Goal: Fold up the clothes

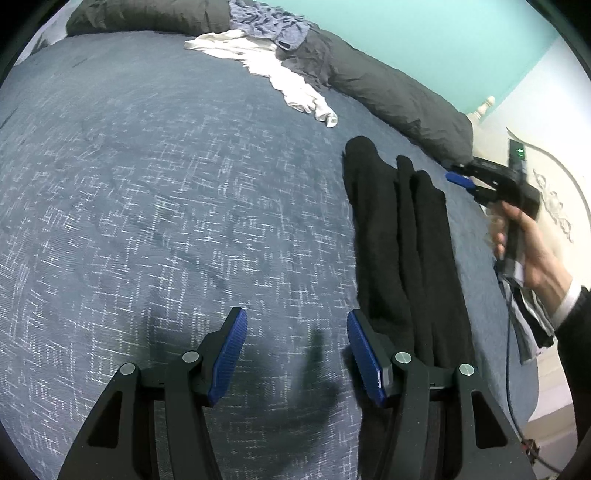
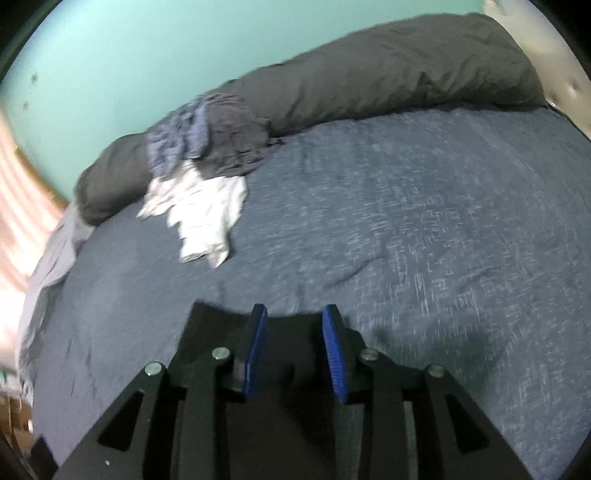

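On the left, the left gripper (image 1: 293,354) is hovering over the blue bedspread (image 1: 147,184), its fingers (image 1: 227,356) spread apart and grasping nothing. Just to its right, a black garment (image 1: 399,236) is lying folded into a long strip on the bed. Farther back, a white garment (image 1: 273,70) and a blue-grey one (image 1: 266,22) are resting crumpled against the grey pillows (image 1: 399,92). At the far right, a hand (image 1: 524,251) is holding the right gripper (image 2: 295,350), fingers parted, gripping nothing.
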`<state>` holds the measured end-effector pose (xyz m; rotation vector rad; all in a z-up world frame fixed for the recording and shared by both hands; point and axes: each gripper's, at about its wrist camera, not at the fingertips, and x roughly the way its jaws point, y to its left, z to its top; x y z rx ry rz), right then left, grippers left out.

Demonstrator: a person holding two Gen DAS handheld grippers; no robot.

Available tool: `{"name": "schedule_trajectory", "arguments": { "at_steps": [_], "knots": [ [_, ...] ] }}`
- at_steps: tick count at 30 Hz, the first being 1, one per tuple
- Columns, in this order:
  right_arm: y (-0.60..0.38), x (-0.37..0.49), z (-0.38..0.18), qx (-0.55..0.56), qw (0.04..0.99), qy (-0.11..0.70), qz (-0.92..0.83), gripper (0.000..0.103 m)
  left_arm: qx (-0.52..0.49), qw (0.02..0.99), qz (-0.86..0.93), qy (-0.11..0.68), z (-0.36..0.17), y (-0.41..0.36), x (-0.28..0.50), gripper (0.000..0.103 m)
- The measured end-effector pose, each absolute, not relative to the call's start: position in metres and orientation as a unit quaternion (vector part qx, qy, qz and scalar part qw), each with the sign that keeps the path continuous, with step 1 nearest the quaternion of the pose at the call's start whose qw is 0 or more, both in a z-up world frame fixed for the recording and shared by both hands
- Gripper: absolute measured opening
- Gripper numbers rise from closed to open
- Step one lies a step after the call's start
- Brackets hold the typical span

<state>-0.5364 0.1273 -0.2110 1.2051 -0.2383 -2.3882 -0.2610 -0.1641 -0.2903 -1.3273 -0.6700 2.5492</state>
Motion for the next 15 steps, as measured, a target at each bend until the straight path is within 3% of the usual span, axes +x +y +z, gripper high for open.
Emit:
{"name": "schedule_trajectory", "arguments": {
  "at_steps": [9, 15],
  "knots": [
    [0.158, -0.405, -0.219, 0.456, 0.289, -0.119, -0.833, 0.033, -0.451, 0.117, 0.863, -0.195, -0.282, -0.143, -0.247, 0.06],
    [0.188, -0.327, -0.233, 0.479, 0.285, -0.14, -0.818, 0.039, -0.454, 0.119, 0.861, -0.193, -0.278, -0.136, -0.223, 0.06]
  ]
}}
